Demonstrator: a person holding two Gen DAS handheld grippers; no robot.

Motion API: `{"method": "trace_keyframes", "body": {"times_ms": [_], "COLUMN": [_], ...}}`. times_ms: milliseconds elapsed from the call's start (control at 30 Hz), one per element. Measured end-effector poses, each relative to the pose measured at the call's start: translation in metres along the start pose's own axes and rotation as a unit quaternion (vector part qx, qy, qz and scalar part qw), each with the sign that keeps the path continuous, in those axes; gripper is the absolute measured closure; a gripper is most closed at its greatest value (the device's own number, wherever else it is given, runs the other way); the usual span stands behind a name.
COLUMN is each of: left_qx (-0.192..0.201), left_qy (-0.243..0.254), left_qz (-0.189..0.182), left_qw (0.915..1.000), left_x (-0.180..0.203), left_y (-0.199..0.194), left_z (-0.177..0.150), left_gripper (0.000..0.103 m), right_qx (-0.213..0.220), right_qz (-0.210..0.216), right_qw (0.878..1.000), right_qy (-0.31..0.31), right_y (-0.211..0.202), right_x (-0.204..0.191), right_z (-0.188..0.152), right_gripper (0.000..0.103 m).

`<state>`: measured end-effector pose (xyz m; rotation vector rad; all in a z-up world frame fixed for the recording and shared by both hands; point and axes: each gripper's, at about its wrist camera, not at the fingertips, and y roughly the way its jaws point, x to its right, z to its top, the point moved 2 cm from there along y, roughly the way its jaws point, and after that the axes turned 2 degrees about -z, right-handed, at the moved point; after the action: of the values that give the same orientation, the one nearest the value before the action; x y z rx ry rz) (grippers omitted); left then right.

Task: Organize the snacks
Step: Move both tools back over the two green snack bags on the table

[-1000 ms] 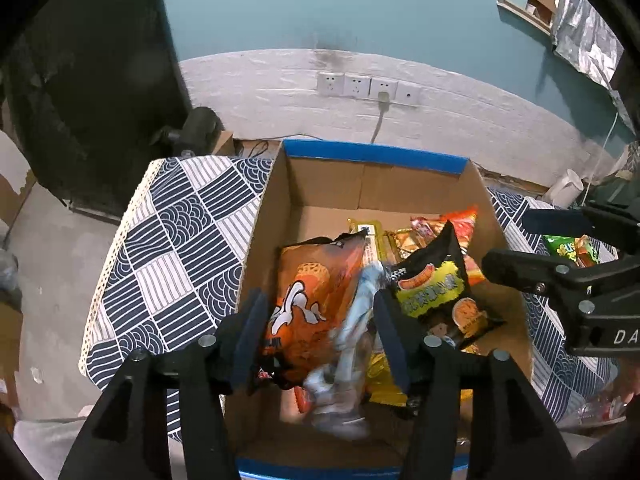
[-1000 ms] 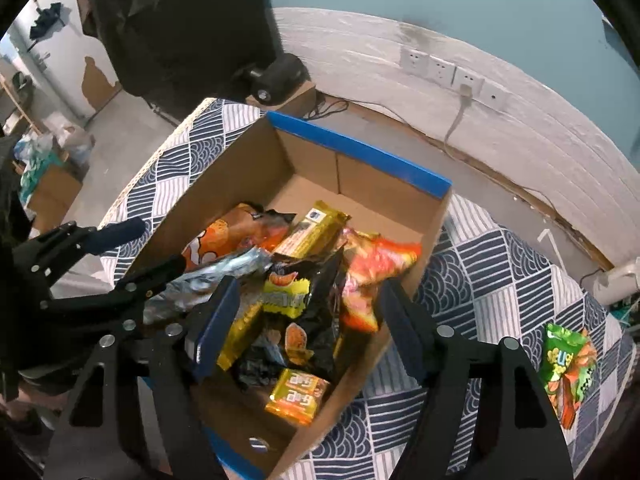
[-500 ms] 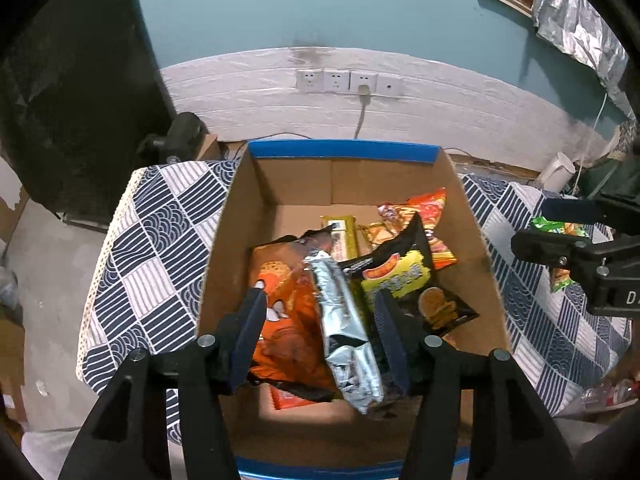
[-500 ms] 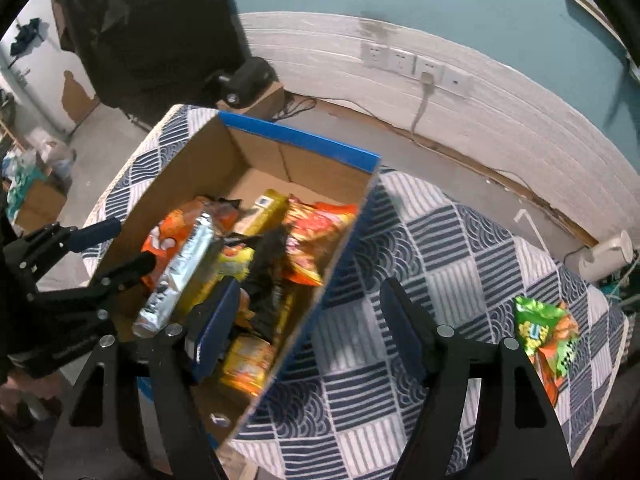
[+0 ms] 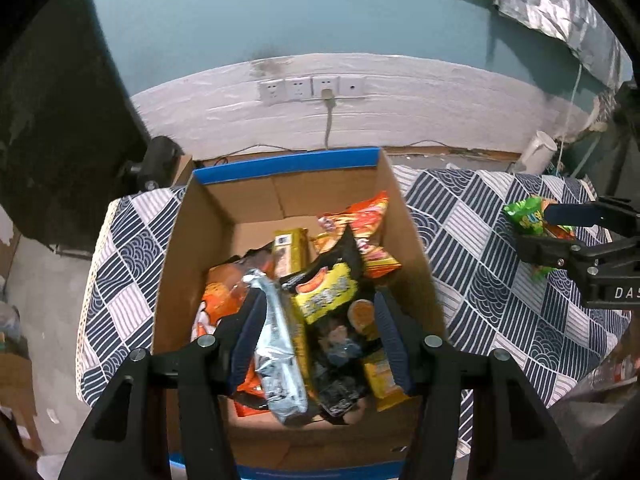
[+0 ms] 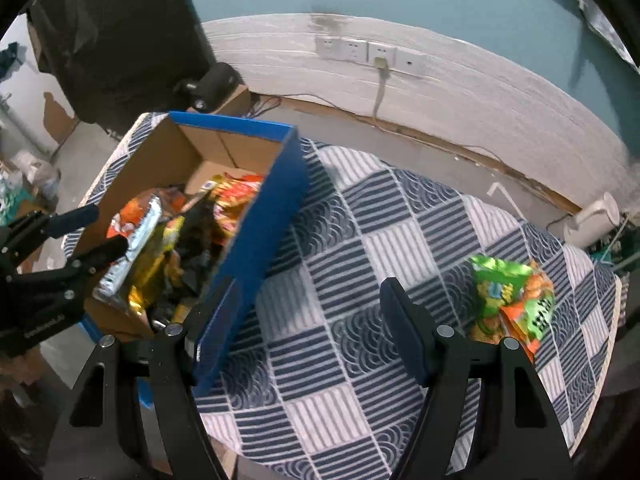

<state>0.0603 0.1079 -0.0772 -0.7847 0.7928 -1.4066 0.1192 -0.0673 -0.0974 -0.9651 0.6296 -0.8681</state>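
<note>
A cardboard box (image 5: 192, 248) with blue edges holds several snack packs; it also shows in the right wrist view (image 6: 256, 216). A silver pack (image 5: 276, 344) lies on top beside an orange bag (image 5: 216, 304) and a black-and-yellow bag (image 5: 324, 292). My left gripper (image 5: 316, 336) is open and empty above the box. My right gripper (image 6: 312, 320) is open and empty over the tablecloth, right of the box. A green snack bag (image 6: 512, 296) lies on the cloth to its right, also in the left wrist view (image 5: 528, 216).
The blue-and-white patterned tablecloth (image 6: 360, 248) covers the table. A white wall with power sockets (image 5: 312, 88) stands behind. A white cup-like object (image 6: 592, 220) sits past the table's far right edge. A black device (image 6: 208, 84) sits behind the box.
The silver pack has left my left gripper and now lies in the box. My right gripper has swung right, away from the box, toward the green bag.
</note>
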Motion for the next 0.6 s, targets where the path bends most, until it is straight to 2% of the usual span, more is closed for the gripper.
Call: {"method": "trace_keyframes", "body": {"times_ms": [500,600], "left_qx": [-0.011,-0.012], "left_qy": [0.055,0.064], "left_qz": [-0.006,-0.008], "left_qw": [0.9984,0.9978], "left_x": [0.061,0.074], "left_y": [0.01,0.014], "left_z": [0.012,0.016], "left_gripper": [0.046,0.042], "right_qx": [0.004,0.007], "right_qz": [-0.022,-0.025], "right_qw": [0.998,0.997], "right_qy": [0.065,0.079], "right_y": [-0.017,-0.021], "right_x": [0.081,0.096], "right_z": [-0.037,-0.042], "right_gripper": [0.031,0.031]}}
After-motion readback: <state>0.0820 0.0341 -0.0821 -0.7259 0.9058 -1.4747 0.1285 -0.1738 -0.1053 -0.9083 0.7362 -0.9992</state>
